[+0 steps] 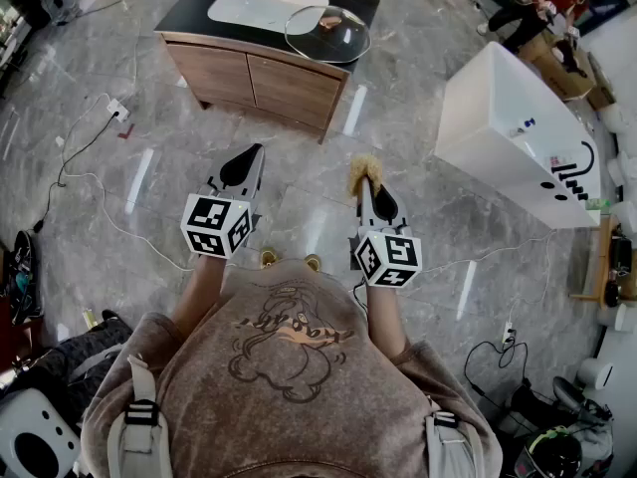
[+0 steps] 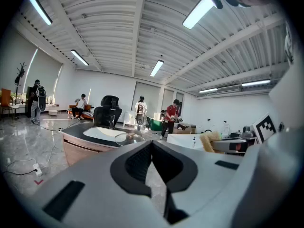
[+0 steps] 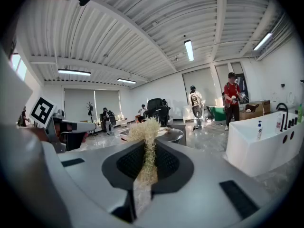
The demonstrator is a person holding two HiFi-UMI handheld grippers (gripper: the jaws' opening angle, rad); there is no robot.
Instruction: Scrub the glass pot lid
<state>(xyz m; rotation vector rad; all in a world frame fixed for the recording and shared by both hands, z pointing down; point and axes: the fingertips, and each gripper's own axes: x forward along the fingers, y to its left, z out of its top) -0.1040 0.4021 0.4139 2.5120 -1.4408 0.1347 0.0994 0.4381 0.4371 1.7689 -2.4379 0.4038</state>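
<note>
The left hand-held gripper point(image 2: 152, 145) has its jaws pressed together; beyond them the glass pot lid point(image 2: 127, 137) rests on the dark surface point(image 2: 69, 130).

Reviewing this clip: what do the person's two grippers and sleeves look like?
The left gripper and right gripper are light grey shells tapering to narrow tips, their fingers lined with black ribbed rubber. Each carries a white cube printed with black square markers. The person wears a taupe top with a cartoon print; its sleeves leave the forearms bare.

glass lid point(image 1: 328, 34): on counter point(image 1: 197, 14) corner; fibre scrubber point(image 1: 364, 170): in R gripper point(image 1: 368, 189)
</note>
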